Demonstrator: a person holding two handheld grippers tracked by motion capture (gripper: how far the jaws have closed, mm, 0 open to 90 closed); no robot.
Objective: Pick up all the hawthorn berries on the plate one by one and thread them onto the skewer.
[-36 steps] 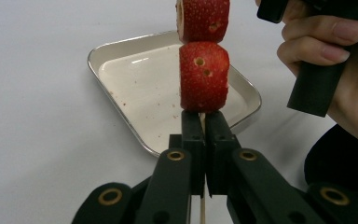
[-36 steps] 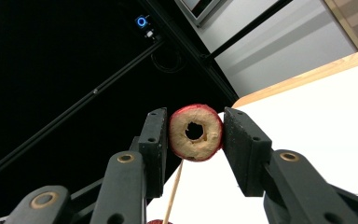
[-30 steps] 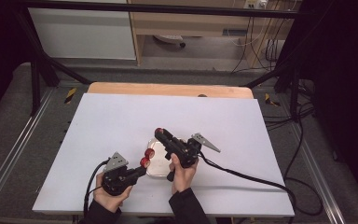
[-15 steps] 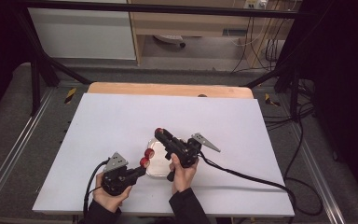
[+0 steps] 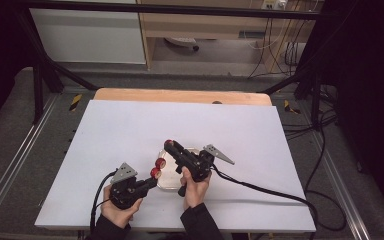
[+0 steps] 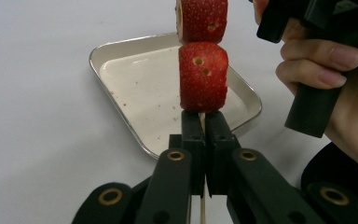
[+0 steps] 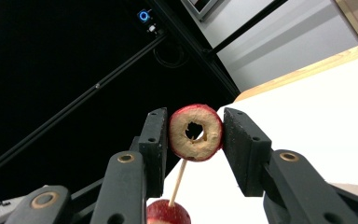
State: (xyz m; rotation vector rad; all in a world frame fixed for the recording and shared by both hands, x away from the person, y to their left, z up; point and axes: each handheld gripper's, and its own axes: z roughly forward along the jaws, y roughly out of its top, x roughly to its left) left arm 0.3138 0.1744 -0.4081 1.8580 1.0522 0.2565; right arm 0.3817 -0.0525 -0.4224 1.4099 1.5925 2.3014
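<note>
My left gripper (image 6: 205, 116) is shut on a thin wooden skewer (image 6: 202, 212) that carries two red, speckled fruit pieces (image 6: 203, 77), one above the other. In the high view this gripper (image 5: 149, 180) sits at the front left of the table with the two pieces (image 5: 157, 167) pointing toward the tray (image 5: 172, 184). My right gripper (image 7: 196, 133) is shut on a cored red fruit ring (image 7: 186, 147). The skewer's bare tip (image 7: 177, 184) points up at the ring from just below it. In the high view the right gripper (image 5: 170, 146) holds the ring over the tray's far corner.
A shallow metal tray (image 6: 130, 79) with juice specks lies on the white table (image 5: 130, 125) between the grippers. The person's right hand (image 6: 326, 70) is close on the right of the left gripper view. Cables trail off the table's front right.
</note>
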